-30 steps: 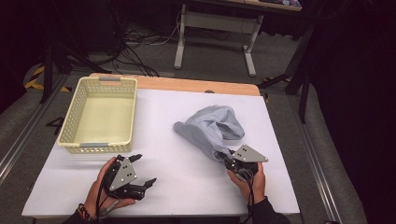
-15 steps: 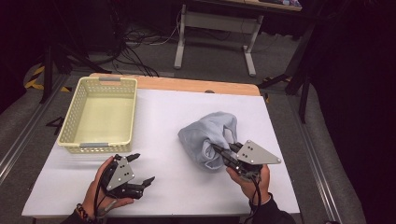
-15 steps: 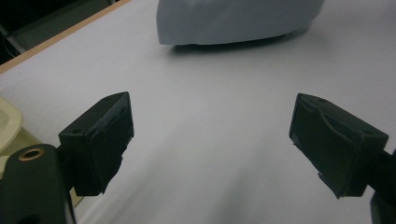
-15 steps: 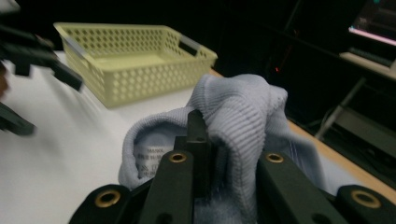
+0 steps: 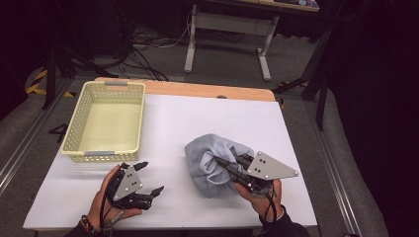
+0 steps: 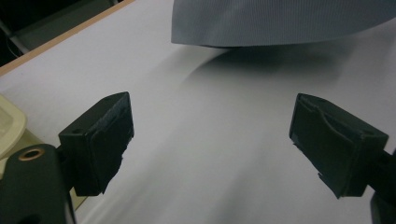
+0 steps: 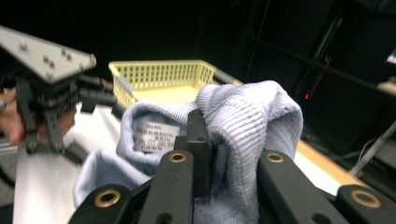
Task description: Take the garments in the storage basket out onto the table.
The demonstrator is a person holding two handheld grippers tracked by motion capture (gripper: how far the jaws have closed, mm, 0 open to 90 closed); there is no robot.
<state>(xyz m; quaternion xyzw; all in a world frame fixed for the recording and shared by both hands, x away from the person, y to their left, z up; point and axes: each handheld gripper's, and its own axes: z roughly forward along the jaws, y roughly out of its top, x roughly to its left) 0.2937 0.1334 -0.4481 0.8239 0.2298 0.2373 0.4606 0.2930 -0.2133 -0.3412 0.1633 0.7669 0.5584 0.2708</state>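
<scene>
High view – right gripper (image 5: 223, 163) lifted, garment (image 5: 210, 157) bunched

Pale yellow plastic basket (image 5: 106, 121) on the white table (image 5: 197, 118), cables (image 5: 143, 42) on the floor beyond

The high view is evenly lit from above on the white table (image 5: 163, 123), while the surrounding room falls to near black and the frame is soft and slightly grainy. In the left gripper view, the table surface reads bright with a smeared, blurred shadow beneath the blue garment (image 6: 280, 21), and the two near jaws are dark and slightly out of focus. The right gripper view is dim, with a black background, a blurred yellow basket (image 7: 161, 79) and soft close-range focus.
</scene>
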